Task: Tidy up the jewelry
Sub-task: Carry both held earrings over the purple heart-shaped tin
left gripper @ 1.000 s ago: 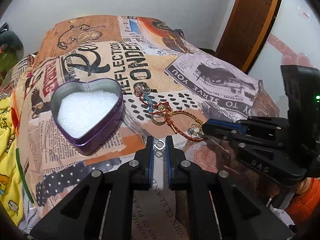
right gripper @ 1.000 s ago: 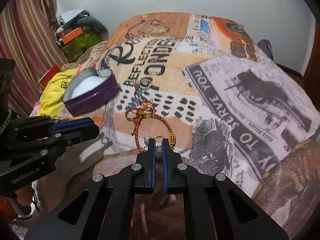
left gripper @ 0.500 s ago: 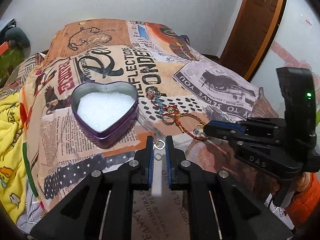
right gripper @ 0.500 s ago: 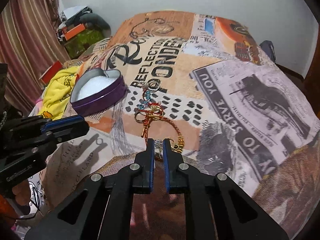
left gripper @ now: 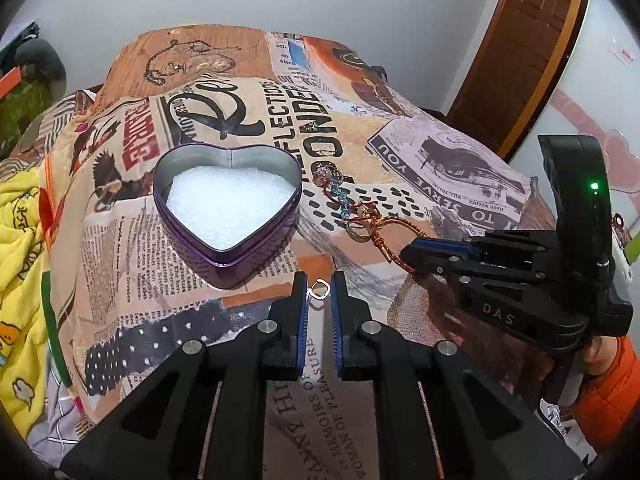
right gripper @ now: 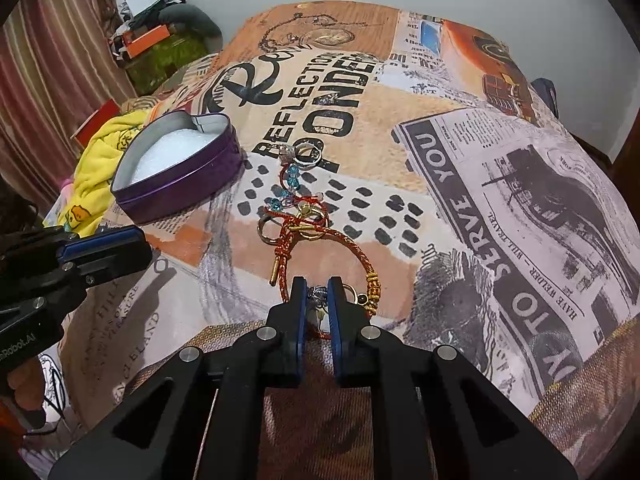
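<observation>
1. We find the left tongs (left gripper: pixel 319 285) nearly pressed together, pinching a small silver ring (left gripper: pixel 319 290) at the very tips. It sits above the printed bedcover (left gripper: pixel 400 152), just short of the heart-shaped tin (left gripper: pixel 228 236).

2. We find the right tongs (right gripper: pixel 318 292) also almost together, with a small silver piece (right gripper: pixel 319 294) between the pads at the near end of the jewelry pile. Whether the pads press it firmly we cannot tell; a strand of the red cord bracelet (right gripper: pixel 344 242) runs under the same tips.

3. The remaining jewelry lies on the bed between tin and right tongs: the red cord bracelet with gold beads, a blue-beaded strand (right gripper: pixel 290 184), gold hoops (right gripper: pixel 269 227) and two silver rings (right gripper: pixel 306 155) farthest off. The pieces overlap and look tangled.

4. Handling, in our judgement: everything is very light, so weight is no concern. The rings and hoops are stiff, smooth and slippery, and could twist or pop out of a tip grip; we advise taking them across the band, deep in the pads.

5. The cord and beaded strand are limp and will drape, swing and drag neighbours along. We advise gripping near a knot or clasp and lifting slowly.

6. The tin is open, lined with white foam (left gripper: pixel 232 208), and holds nothing yet. It looks light enough to slide if bumped.
</observation>
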`<action>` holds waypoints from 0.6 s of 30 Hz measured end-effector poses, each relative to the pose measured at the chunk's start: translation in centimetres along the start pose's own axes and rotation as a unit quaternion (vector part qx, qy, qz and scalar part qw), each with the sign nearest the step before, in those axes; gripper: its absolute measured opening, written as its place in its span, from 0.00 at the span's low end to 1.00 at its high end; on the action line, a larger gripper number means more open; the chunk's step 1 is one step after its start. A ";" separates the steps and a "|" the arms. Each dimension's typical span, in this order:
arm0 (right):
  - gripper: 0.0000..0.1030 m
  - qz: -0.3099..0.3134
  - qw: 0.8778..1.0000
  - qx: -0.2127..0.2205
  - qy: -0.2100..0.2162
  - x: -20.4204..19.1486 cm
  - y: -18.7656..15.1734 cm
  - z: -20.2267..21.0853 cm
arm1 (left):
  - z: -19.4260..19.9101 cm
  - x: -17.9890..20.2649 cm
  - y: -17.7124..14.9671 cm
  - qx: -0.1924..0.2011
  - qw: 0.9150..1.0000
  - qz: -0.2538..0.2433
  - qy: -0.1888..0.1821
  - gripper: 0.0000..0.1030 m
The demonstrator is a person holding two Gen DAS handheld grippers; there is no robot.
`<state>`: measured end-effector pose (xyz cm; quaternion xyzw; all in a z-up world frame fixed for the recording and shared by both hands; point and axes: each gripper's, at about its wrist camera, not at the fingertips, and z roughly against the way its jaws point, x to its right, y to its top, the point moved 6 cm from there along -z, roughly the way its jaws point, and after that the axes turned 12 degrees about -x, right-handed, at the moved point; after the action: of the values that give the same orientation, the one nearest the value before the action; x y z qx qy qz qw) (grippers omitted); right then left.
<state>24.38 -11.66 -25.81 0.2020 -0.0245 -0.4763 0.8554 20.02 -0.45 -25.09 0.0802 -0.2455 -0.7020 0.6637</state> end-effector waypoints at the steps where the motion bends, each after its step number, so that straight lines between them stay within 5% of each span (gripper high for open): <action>1: 0.09 0.000 1.000 0.003 -0.001 0.0 0.0 0.1 | 0.0 0.0 0.0 0.000 1.000 0.000 0.000 0.09; 18: 0.09 -0.019 0.996 0.089 0.020 -0.4 1.5 7.6 | 3.4 -0.1 0.3 0.038 0.999 0.008 0.010 0.09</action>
<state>23.58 -13.07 -18.21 0.2871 -0.0455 -0.4839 0.8254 18.79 0.47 -22.06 0.1100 -0.2659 -0.6863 0.6679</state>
